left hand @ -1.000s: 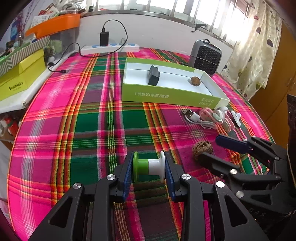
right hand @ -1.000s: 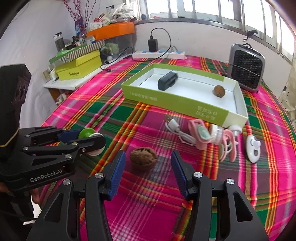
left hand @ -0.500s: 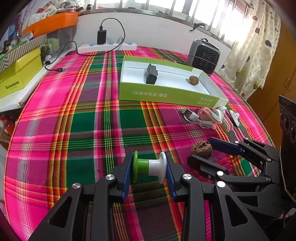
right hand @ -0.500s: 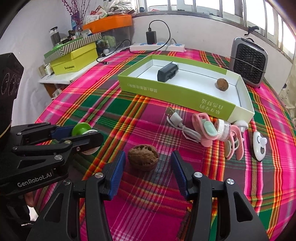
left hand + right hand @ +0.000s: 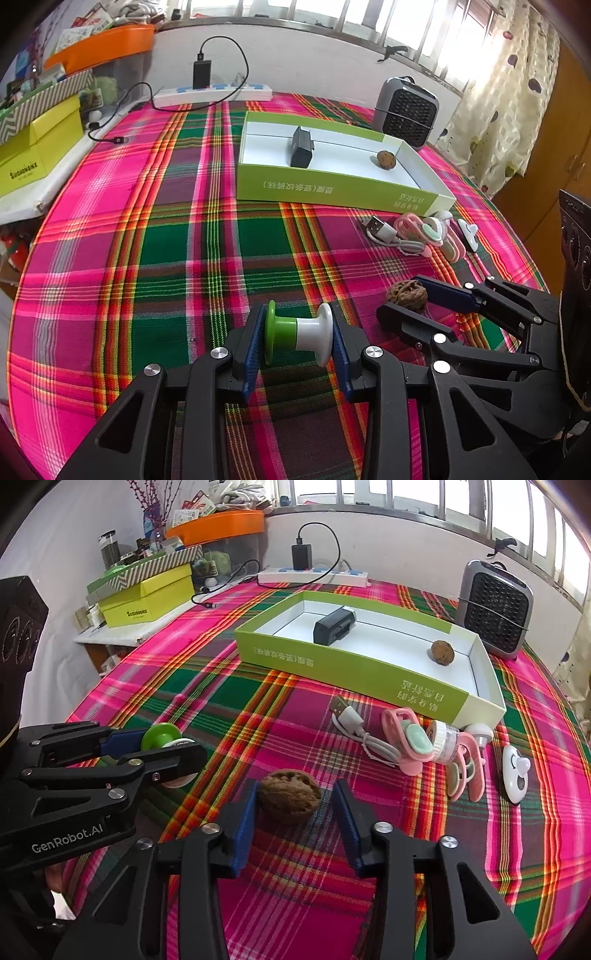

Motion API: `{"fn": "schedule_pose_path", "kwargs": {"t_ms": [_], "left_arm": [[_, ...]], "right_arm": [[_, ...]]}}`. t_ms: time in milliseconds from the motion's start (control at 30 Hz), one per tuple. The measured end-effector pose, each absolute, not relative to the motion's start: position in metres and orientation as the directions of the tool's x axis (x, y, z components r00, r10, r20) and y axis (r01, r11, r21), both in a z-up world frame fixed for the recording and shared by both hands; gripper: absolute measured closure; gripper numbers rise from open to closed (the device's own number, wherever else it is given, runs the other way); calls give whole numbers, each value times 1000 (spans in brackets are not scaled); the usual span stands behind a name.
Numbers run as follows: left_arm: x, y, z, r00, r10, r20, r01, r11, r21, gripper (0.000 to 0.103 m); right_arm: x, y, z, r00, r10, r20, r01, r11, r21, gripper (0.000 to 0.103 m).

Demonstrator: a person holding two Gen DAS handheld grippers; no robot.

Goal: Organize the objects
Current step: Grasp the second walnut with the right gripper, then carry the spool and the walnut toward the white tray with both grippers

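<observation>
The walnut (image 5: 289, 800) sits on the plaid worktop (image 5: 221, 709) between the fingers of my right gripper (image 5: 293, 821), which are closing around it, one pad at its side and the other not yet touching. My left gripper (image 5: 297, 341) pinches the green-and-white spool (image 5: 297, 336) just beside it. Farther off lies the green box (image 5: 369, 672) holding a black charger (image 5: 334, 624) and another nut (image 5: 442, 652).

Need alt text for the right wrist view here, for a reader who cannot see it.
The right gripper is closing around a walnut on a plaid tablecloth, one pad touching it and a gap at the other. The left gripper holds a green and white spool; behind stands a green box.
</observation>
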State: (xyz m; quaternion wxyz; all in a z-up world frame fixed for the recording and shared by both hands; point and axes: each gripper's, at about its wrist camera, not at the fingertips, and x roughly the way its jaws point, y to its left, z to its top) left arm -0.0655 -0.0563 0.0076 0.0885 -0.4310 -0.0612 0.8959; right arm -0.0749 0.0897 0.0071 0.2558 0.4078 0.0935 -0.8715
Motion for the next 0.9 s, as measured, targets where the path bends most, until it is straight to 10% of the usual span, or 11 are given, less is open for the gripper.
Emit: {"fn": "schedule_pose_path", "kwargs": {"t_ms": [900], "left_arm": [[-69,-61,13,-622,196,-758,-100,-980,-172,72]], "right_arm": [[-73,87,10,-533,-385,-753,536,-843,52,69]]}}
